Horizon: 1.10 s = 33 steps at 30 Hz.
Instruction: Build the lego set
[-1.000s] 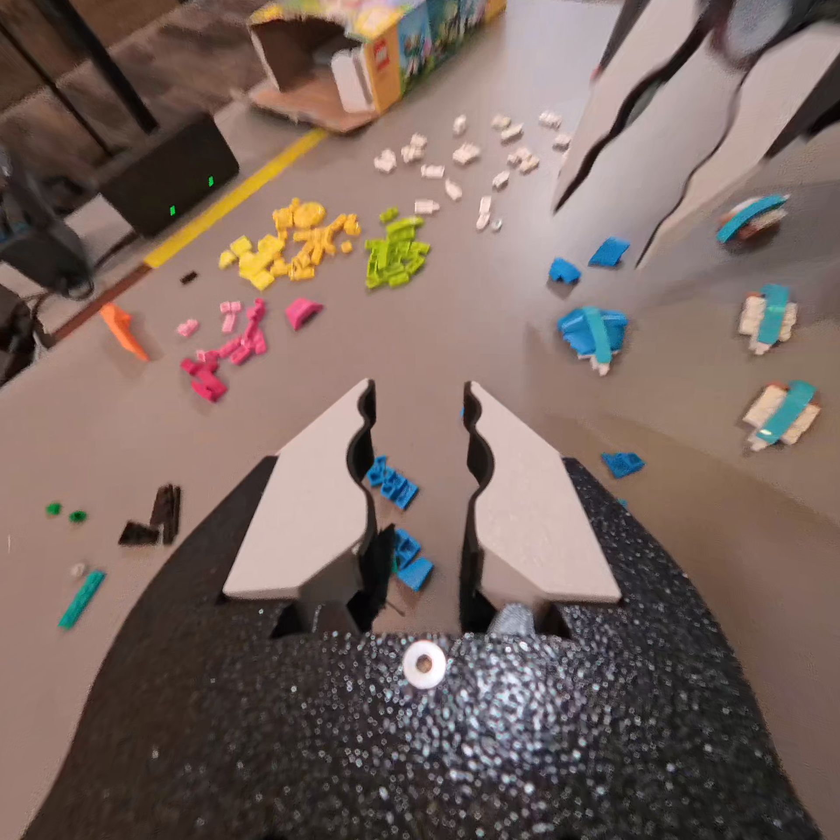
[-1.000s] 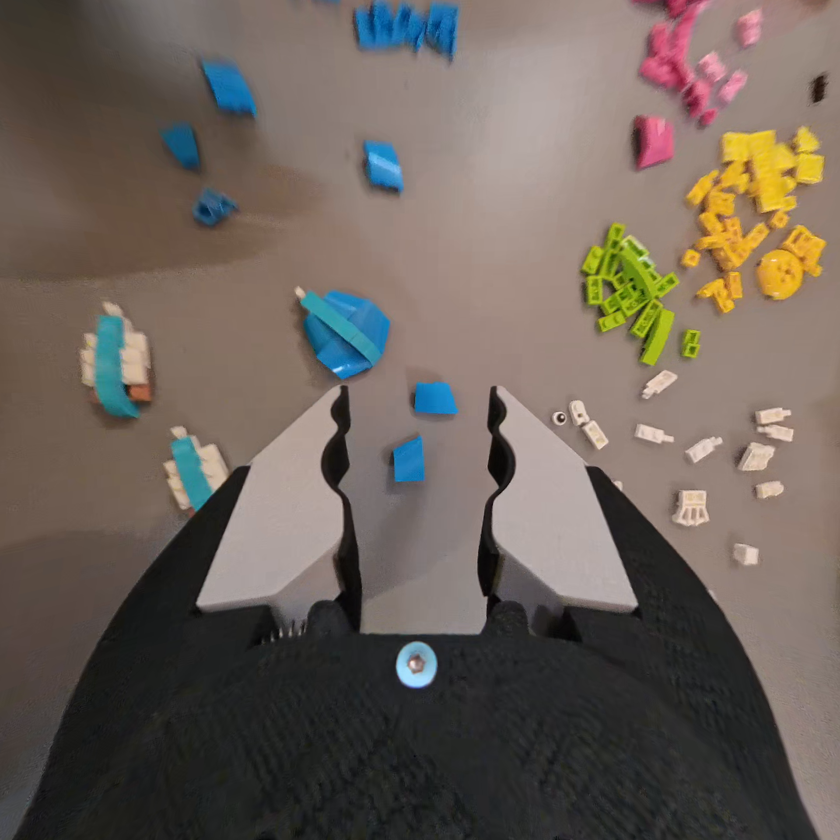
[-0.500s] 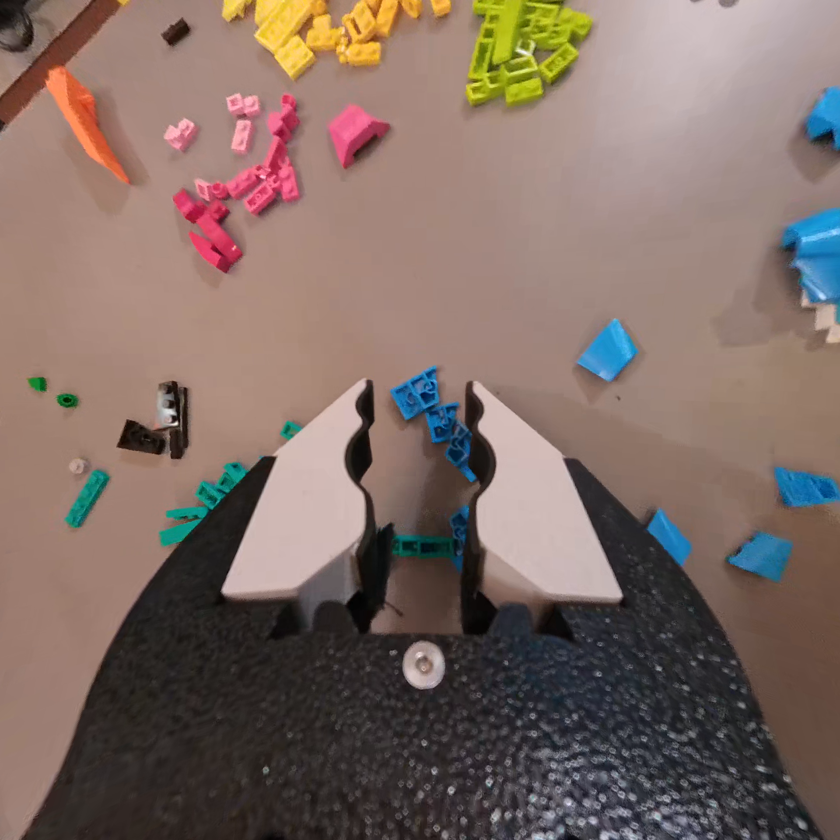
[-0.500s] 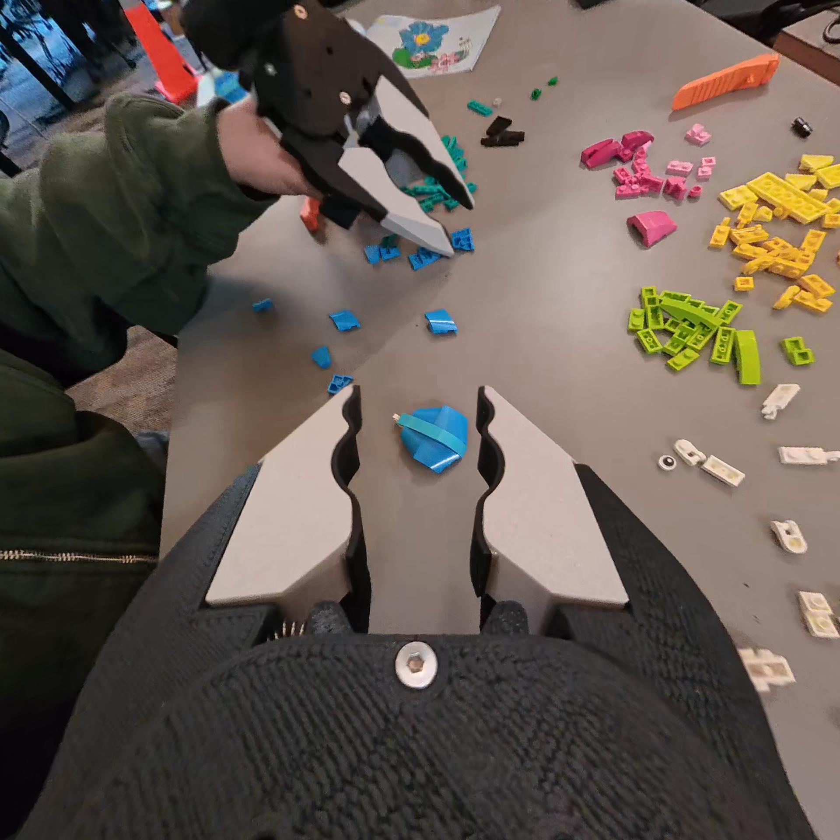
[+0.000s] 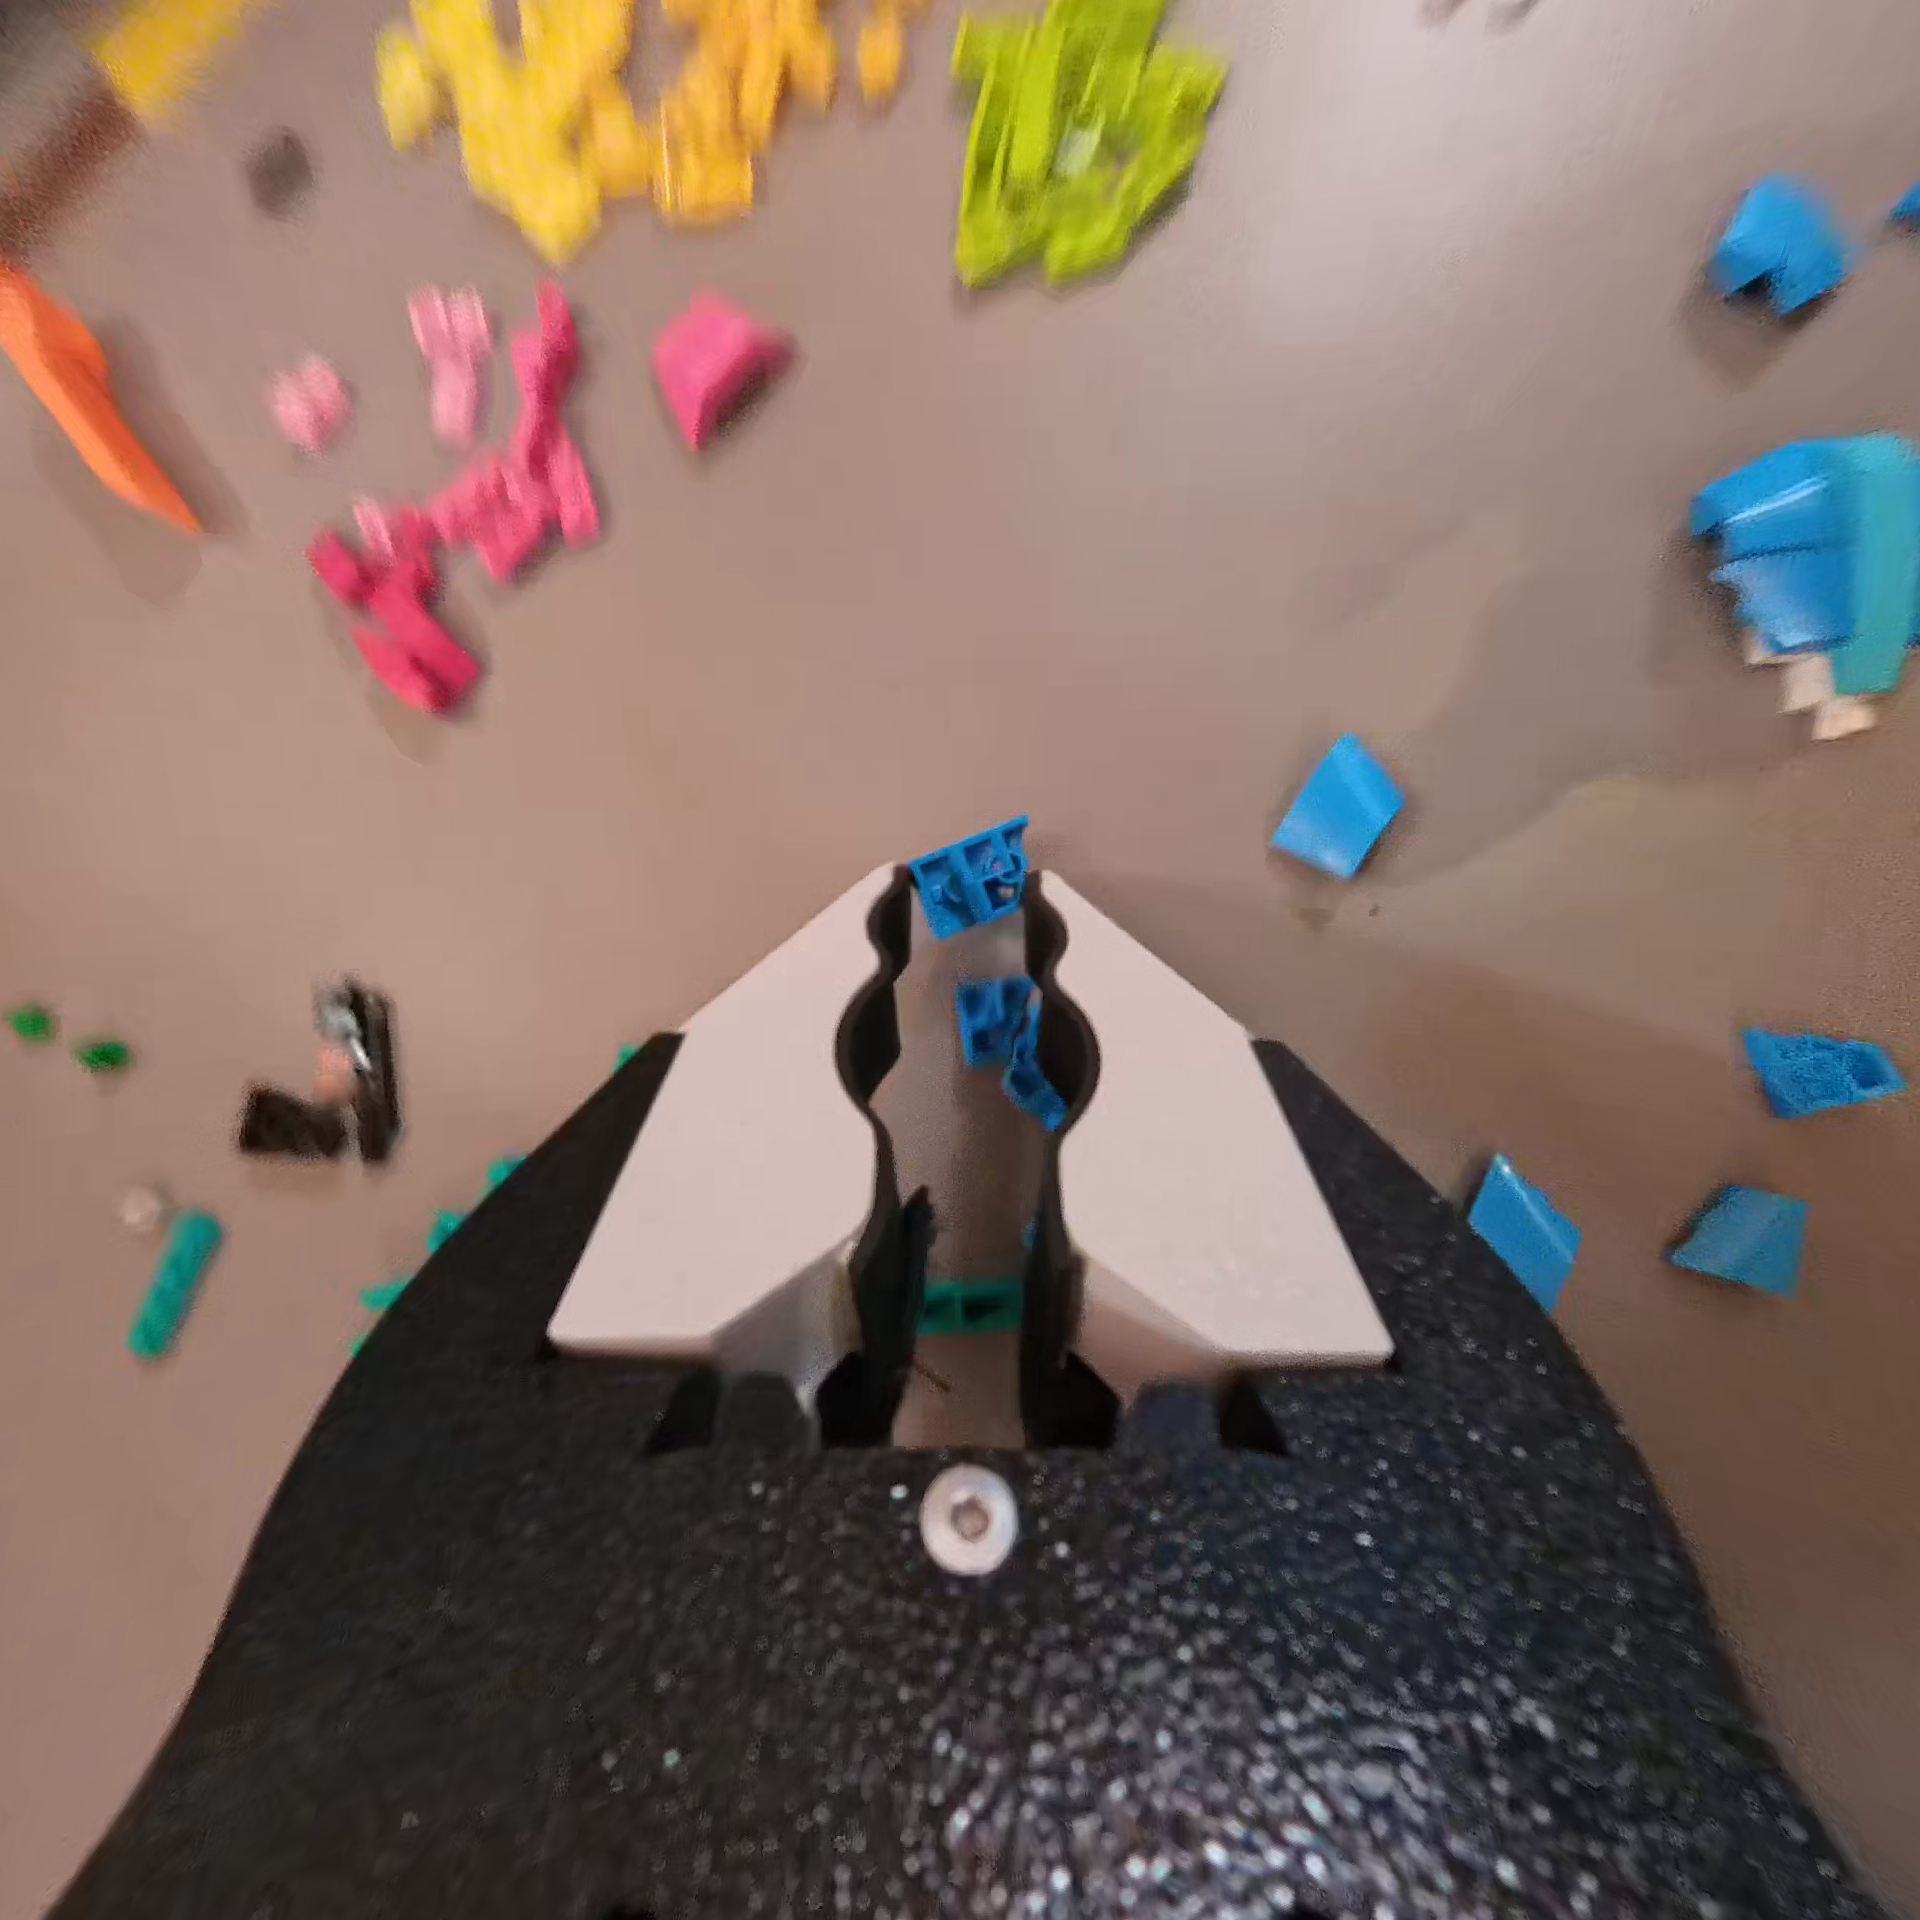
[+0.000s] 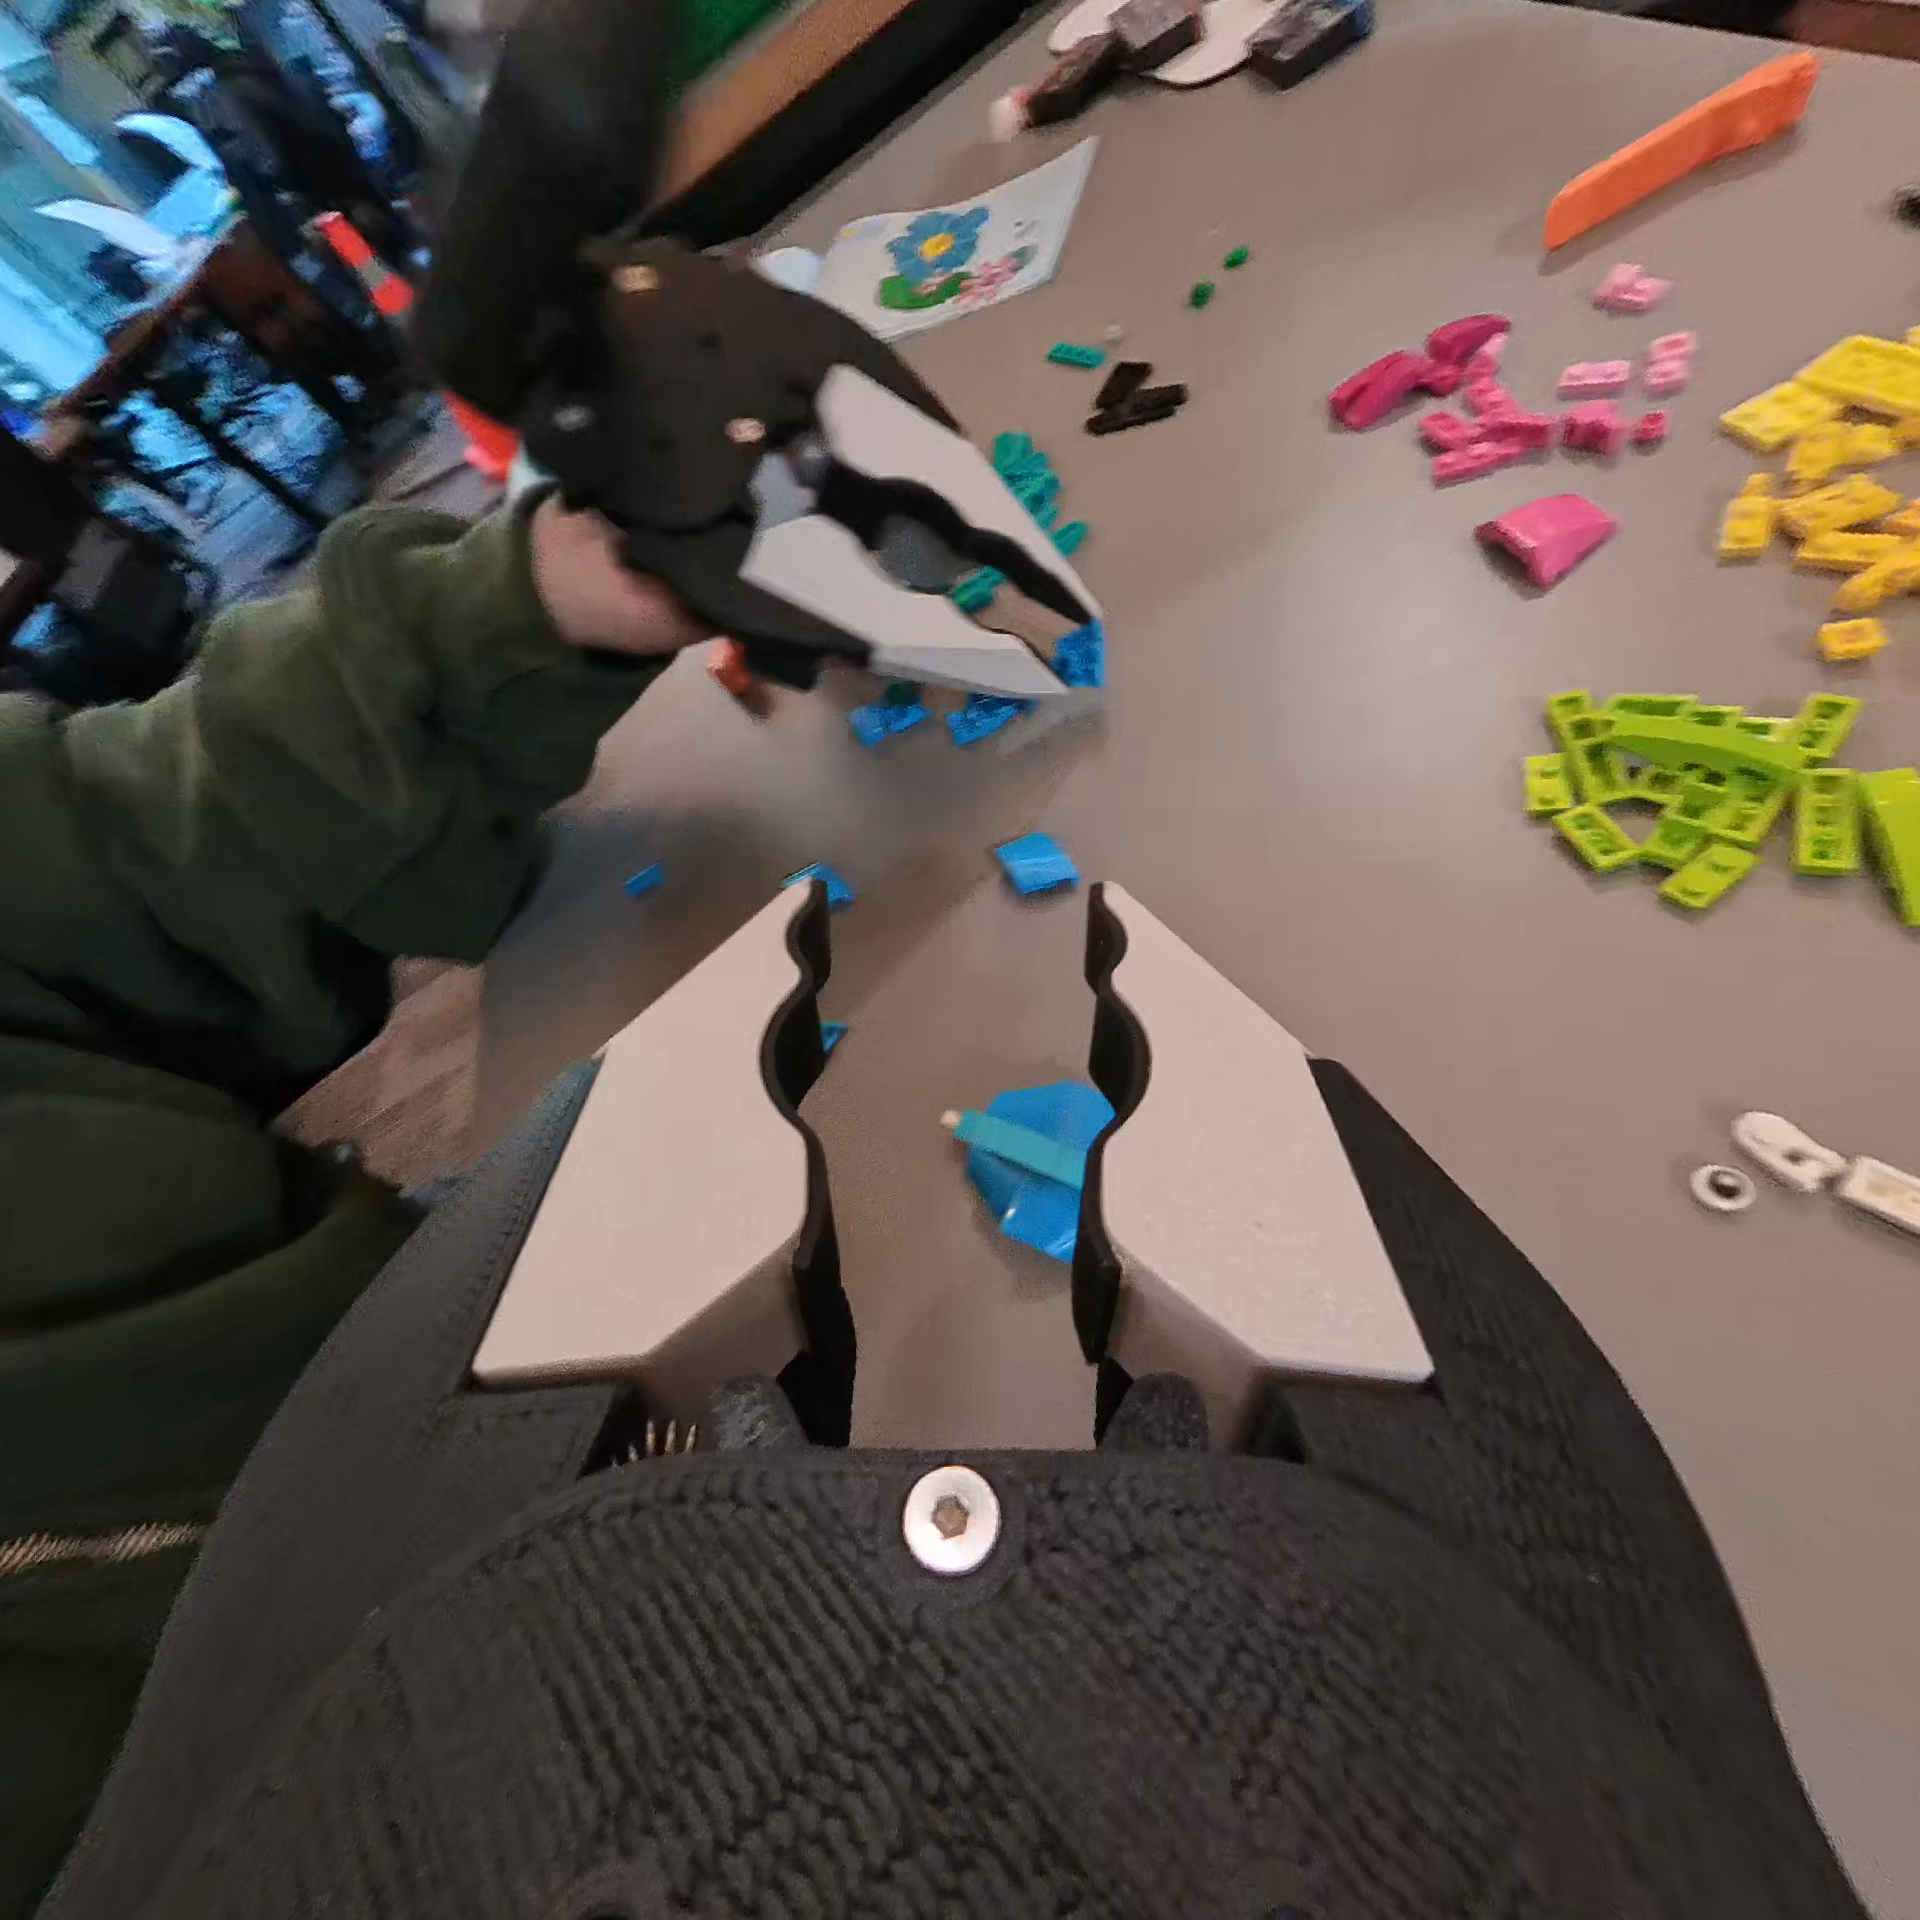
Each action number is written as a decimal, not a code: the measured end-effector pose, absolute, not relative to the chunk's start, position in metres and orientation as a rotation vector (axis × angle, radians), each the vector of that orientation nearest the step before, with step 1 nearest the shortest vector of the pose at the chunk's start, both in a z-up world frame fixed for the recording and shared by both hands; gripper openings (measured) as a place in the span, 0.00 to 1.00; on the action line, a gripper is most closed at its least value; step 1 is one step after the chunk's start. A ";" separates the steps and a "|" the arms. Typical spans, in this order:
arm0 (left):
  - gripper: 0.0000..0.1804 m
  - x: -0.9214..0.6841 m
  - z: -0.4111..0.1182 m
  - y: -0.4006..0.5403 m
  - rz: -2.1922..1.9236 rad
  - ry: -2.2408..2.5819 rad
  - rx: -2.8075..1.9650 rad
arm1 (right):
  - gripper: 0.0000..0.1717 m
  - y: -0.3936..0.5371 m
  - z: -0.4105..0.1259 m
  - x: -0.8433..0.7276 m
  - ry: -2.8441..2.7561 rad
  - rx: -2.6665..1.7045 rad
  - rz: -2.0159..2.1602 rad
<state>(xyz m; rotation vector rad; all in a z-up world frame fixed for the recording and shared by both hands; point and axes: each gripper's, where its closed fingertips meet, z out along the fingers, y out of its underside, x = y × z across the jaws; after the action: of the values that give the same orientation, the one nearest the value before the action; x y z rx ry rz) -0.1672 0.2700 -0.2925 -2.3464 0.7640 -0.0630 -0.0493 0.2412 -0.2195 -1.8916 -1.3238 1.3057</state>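
in the left wrist view, a small brick (image 5: 968, 878) sits pinched at the tips of the left tool (image 5: 968, 883), lower centre. two more small bricks (image 5: 1003, 1049) lie on the worktop (image 5: 935, 623) just below it. piles of bricks (image 5: 1070, 135) fill the upper frame, and loose wedges (image 5: 1335, 808) lie to the right.

Yellow bricks (image 5: 582, 125) — blurred, edge-cropped.
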 end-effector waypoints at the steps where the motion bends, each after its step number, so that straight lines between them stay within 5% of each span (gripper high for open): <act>1: 0.11 -0.158 -0.278 0.275 -0.041 0.813 -2.206 | 0.29 0.247 -0.221 -0.052 -1.293 -1.900 1.269; 6: 0.11 -0.096 -0.197 0.250 0.179 1.118 -1.448 | 0.23 0.243 -0.190 -0.071 -1.165 -1.771 1.482; 16: 0.11 -0.066 -0.178 0.230 0.161 1.149 -1.289 | 0.04 0.223 -0.182 -0.080 -1.276 -1.692 1.561; 18: 0.11 -0.073 -0.180 0.234 0.142 1.096 -1.349 | 0.04 0.239 -0.197 -0.076 -1.332 -1.717 1.342; 21: 0.24 -0.098 -0.187 0.243 0.069 0.956 -1.557 | 0.04 0.289 -0.251 -0.048 -1.662 -1.667 0.488; 24: 0.26 -0.115 -0.189 0.246 -0.010 0.841 -1.691 | 0.04 0.318 -0.277 -0.026 -1.973 -1.404 -0.186; 29: 0.22 -0.137 -0.194 0.249 0.058 0.777 -1.801 | 0.04 0.317 -0.300 -0.025 -2.202 -1.180 -0.417; 33: 0.36 -0.141 -0.202 0.248 -0.052 0.693 -1.898 | 0.04 0.310 -0.303 -0.025 -2.307 -1.076 -0.411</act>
<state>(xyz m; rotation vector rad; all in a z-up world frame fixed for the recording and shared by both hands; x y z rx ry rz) -0.1411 0.2481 -0.2016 -1.8976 0.6933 -0.0520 -0.0253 0.3096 -0.3028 -1.0757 -2.3067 -0.4106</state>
